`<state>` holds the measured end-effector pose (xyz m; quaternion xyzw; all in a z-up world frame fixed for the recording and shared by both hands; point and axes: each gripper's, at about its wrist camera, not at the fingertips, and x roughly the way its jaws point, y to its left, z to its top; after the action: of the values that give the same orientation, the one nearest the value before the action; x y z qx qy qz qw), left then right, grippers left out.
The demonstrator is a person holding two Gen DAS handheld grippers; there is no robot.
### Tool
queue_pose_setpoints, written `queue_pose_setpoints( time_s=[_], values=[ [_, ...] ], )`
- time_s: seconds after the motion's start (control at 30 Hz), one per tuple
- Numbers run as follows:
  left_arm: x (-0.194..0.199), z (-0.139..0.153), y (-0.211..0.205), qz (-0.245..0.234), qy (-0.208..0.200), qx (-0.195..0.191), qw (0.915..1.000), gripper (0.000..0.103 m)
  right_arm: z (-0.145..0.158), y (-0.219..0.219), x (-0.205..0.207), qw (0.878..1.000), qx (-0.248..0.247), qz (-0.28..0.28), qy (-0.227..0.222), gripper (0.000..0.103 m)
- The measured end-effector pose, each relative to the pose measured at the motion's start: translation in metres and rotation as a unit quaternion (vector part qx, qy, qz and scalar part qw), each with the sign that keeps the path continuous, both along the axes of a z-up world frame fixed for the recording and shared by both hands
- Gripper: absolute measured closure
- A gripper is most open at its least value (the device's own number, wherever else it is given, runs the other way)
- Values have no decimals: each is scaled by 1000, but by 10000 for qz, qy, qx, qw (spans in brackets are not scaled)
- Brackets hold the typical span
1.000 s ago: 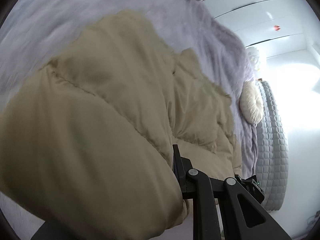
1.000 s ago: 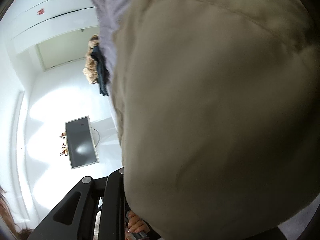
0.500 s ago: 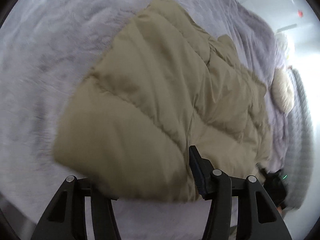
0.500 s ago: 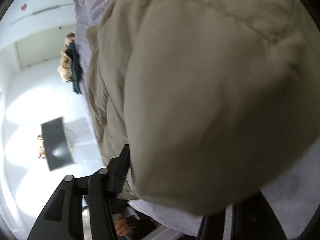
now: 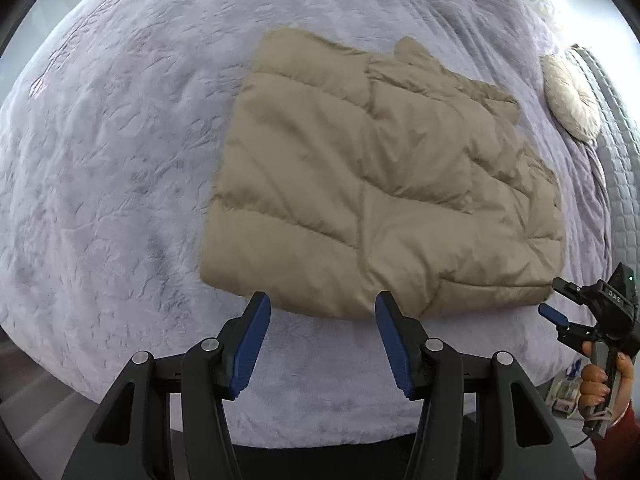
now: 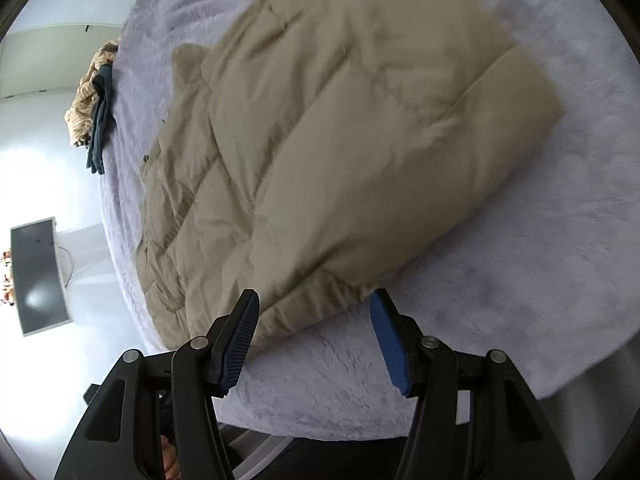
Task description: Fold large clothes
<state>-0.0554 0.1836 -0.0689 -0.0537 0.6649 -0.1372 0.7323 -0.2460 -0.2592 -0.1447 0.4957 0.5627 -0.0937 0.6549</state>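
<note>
Left wrist view: folded beige quilted down jacket (image 5: 380,184) lying flat on a lavender plush bedspread (image 5: 120,160), both grippers clear of it.

Bedspread fills most of the view; the jacket sits mid-bed as a rough rectangle, collar end on its far side. Beyond the jacket's far right corner lies a round cream pleated cushion (image 5: 572,100), apart from it. At the bedspread's far edge in the right wrist view hangs a tan and dark heap of clothes (image 6: 90,100), well apart from the jacket. Left gripper (image 5: 320,308) hangs just off the jacket's near hem, jaws parted, nothing between them. Right gripper (image 6: 312,308) stands at the jacket's near right corner, jaws having just opened further, pads off the cloth; the hem shows through the gap.
</note>
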Motion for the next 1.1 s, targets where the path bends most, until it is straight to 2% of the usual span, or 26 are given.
queue_pose_setpoints(
  time_s=[0.07,0.1,0.2,0.3,0.4,0.7,0.73,0.77,0.8,1.0,1.07,1.1],
  values=[
    [7,2,-8,-94,-38,110,9999,47,21,4,1,9996,-249,30,-96,41],
    [8,2,-13,-156,-70,200,9997,47,35,6,17,9994,-316,62,-134,41],
    [15,3,-25,-272,-116,343,9990,47,64,17,25,9977,-526,366,-234,41],
    [21,3,-33,-331,-107,304,9989,47,63,40,55,9964,-604,554,-213,41],
    [24,5,-38,-428,-208,438,9979,47,65,57,72,9951,-658,705,-228,41],
    [28,6,-34,-431,-277,435,9977,47,63,91,98,9899,-728,1208,-146,41],
    [29,5,-32,-406,-282,412,9979,37,64,94,100,9889,-754,1274,-141,41],
    [30,5,-30,-371,-288,400,9981,16,65,97,102,9879,-787,1328,-127,41],
    [31,7,-28,-322,-369,379,9981,12,65,99,105,9872,-809,1367,-114,41],
    [37,6,-22,-303,-465,448,9975,11,59,112,117,9850,-827,1517,-28,41],
    [38,5,-20,-291,-463,493,9973,11,55,116,120,9850,-810,1526,3,34],
    [39,4,-19,-290,-465,504,9972,11,53,118,122,9851,-812,1514,-4,25]
  ],
)
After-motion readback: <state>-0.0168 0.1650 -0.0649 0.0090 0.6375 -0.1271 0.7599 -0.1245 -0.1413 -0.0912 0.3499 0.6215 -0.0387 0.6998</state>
